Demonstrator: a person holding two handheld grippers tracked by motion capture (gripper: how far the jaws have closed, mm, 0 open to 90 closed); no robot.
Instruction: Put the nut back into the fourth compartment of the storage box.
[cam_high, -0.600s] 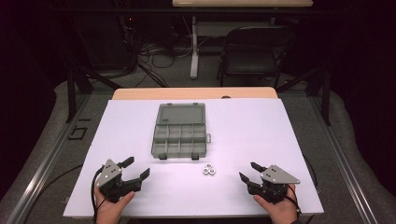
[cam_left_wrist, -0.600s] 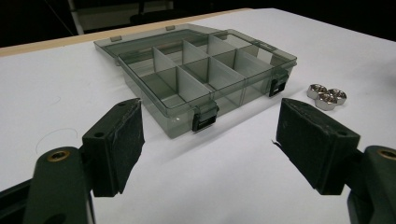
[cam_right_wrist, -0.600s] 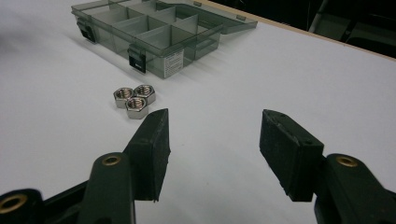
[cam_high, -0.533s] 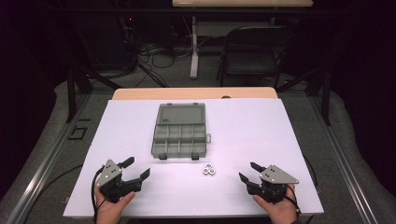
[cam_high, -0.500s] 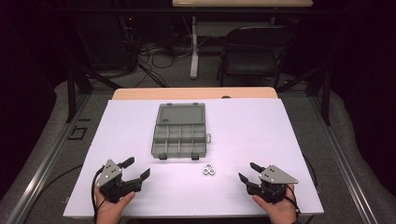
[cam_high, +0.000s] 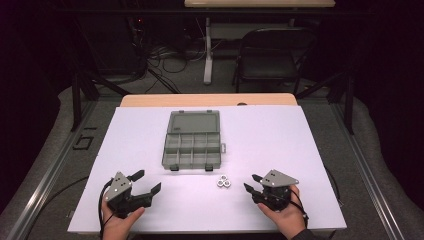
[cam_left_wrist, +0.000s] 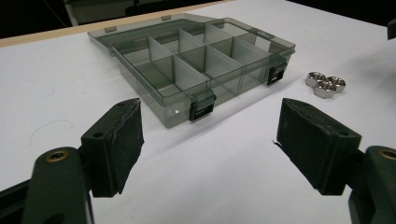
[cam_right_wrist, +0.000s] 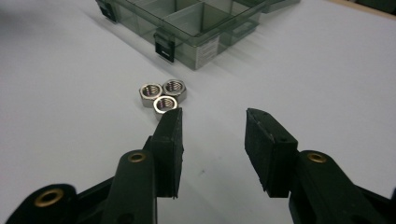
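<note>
A smoky transparent organiser box (cam_high: 172, 160) with several empty compartments lies with its lid open in the middle of the white table. Three steel hex nuts (cam_high: 223, 182) sit in a tight cluster just in front of its right latch. My right gripper (cam_high: 251, 181) hovers just right of the nuts, open, nothing between its pads; in the right gripper view its left pad tip (cam_right_wrist: 173, 116) is close beside the nuts (cam_right_wrist: 162, 94). My left gripper (cam_high: 149, 180) rests near the front left, wide open and empty, and faces the box (cam_left_wrist: 187, 100) and the nuts (cam_left_wrist: 325, 84).
The white sheet (cam_high: 280, 140) covers a wooden tabletop whose far edge (cam_high: 207, 100) shows behind the box. A black chair (cam_high: 272, 55) and cables stand on the floor beyond. The table's front edge runs just under both hands.
My right gripper has shifted a little to the left, toward the nuts. The left gripper, the box and the nuts have not moved.
</note>
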